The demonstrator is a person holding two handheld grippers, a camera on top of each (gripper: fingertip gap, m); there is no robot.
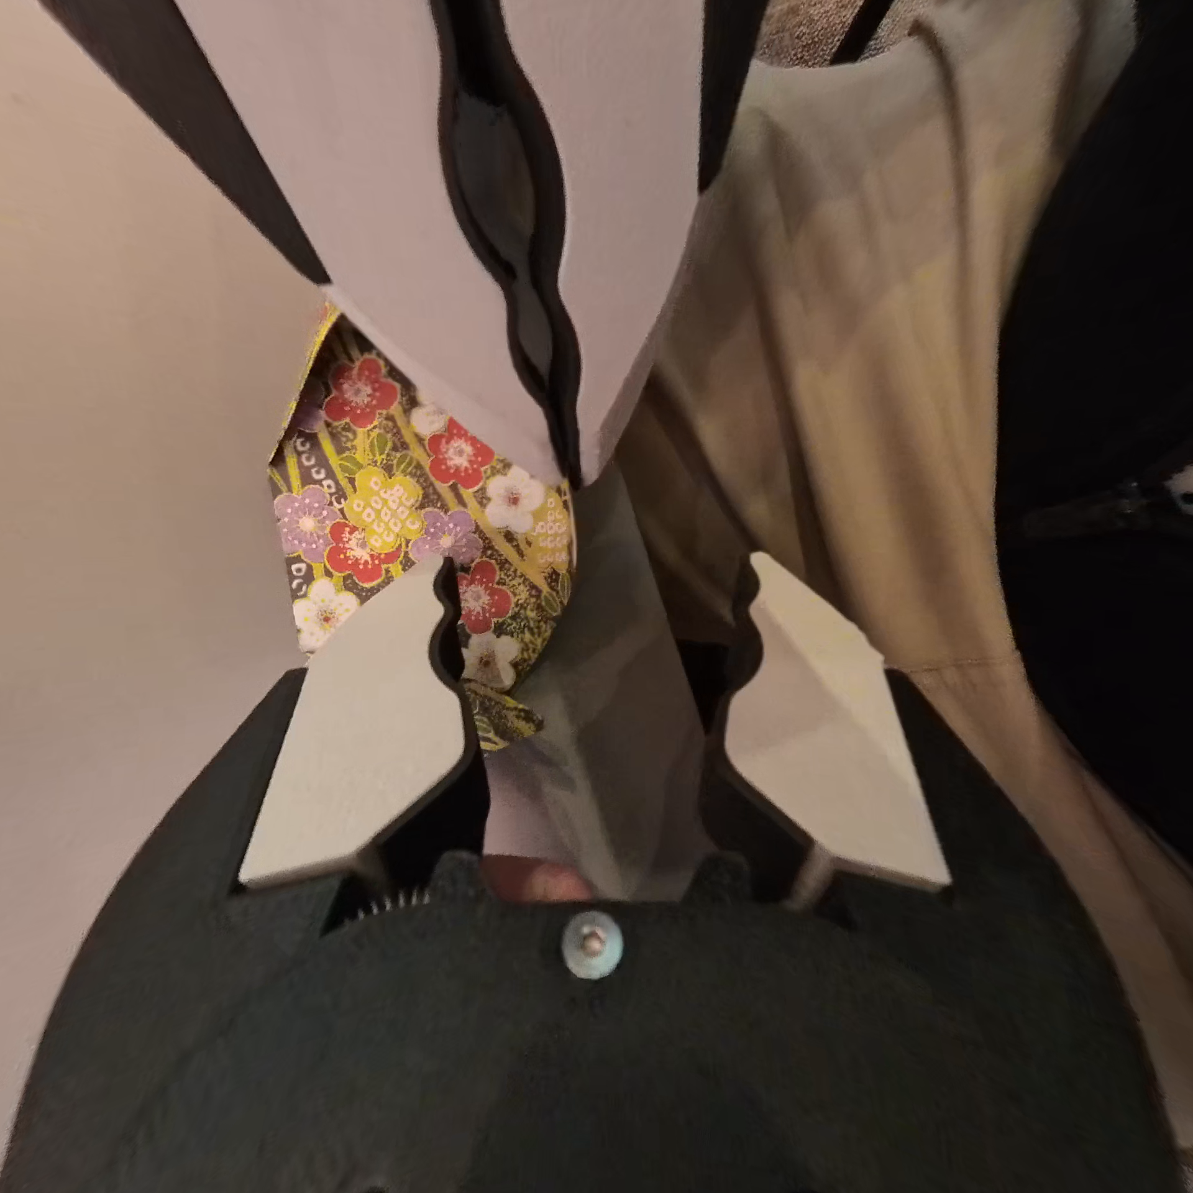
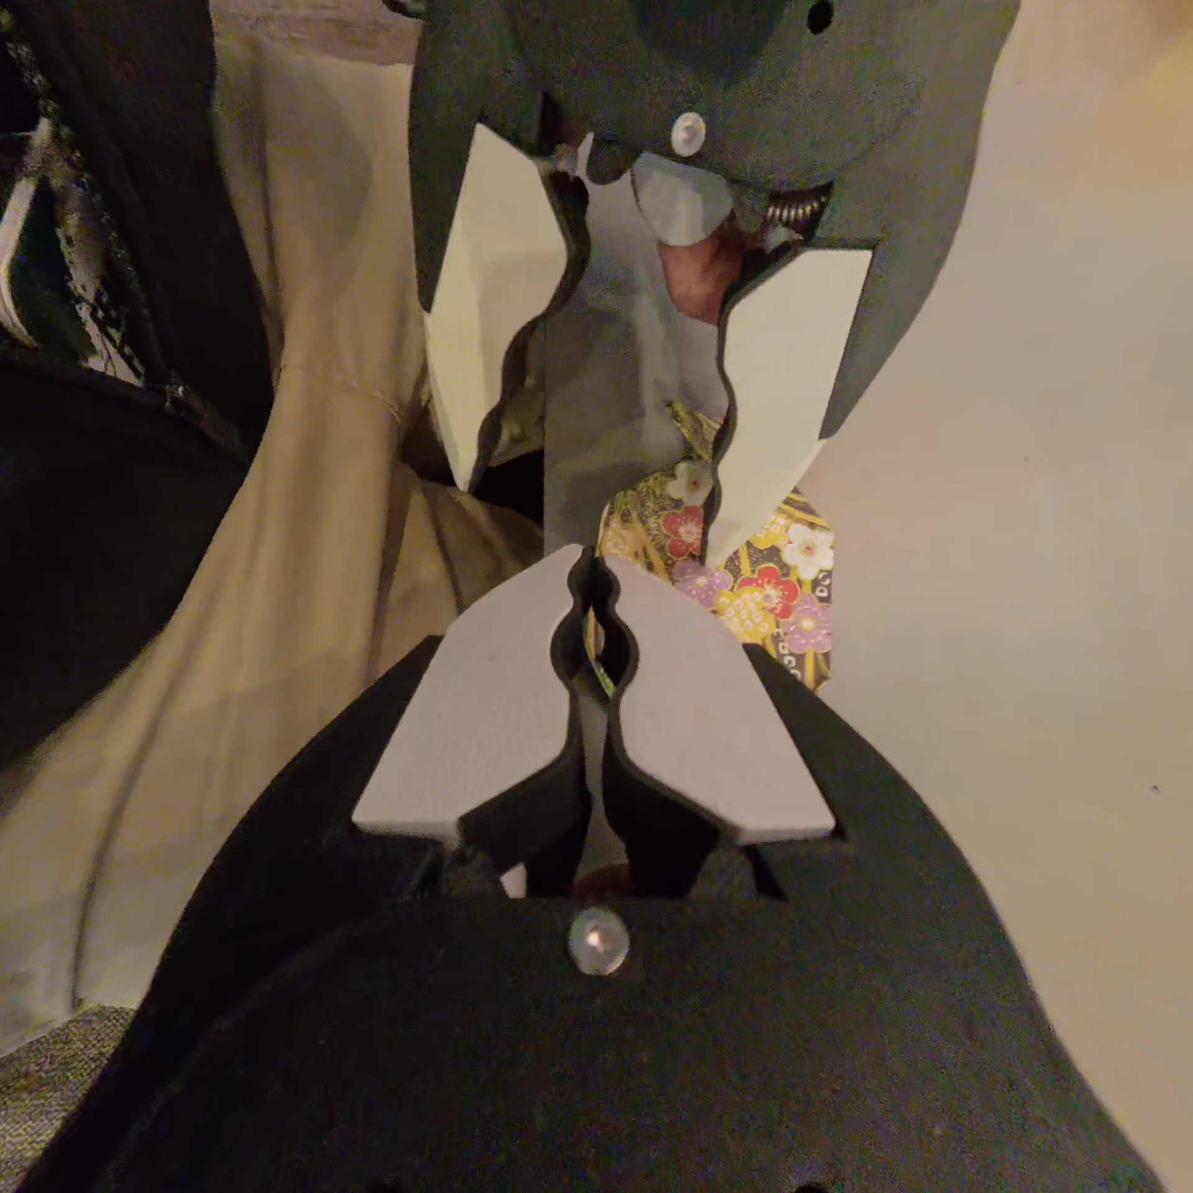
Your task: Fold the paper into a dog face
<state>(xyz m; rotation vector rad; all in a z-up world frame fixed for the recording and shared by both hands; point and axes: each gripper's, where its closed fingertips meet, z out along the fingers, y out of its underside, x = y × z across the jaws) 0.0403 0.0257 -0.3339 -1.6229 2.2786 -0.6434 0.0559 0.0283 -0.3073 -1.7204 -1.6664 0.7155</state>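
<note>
The paper is folded, with a floral patterned face [image 1: 400, 516] and a plain white back [image 1: 613, 678]. It is held up above the cream table [image 1: 129, 452]. My left gripper [image 1: 600, 568] is open, its white fingers [image 1: 361, 729] standing wide on either side of the paper. My right gripper [image 1: 581, 478] reaches in from the top, shut on the paper's upper fold. In the right wrist view my right gripper [image 2: 592, 558] is shut with paper edge between its pads. The floral face [image 2: 762, 581] lies beyond it, and the open left gripper [image 2: 591, 516] straddles the white back [image 2: 600, 387].
A beige cloth [image 1: 871, 387] hangs along the table's edge, also in the right wrist view [image 2: 290, 581]. Dark fabric [image 2: 97, 516] lies beyond it. Bare table [image 2: 1000, 516] spreads on the far side of the paper. The grippers are tip to tip, or close to it.
</note>
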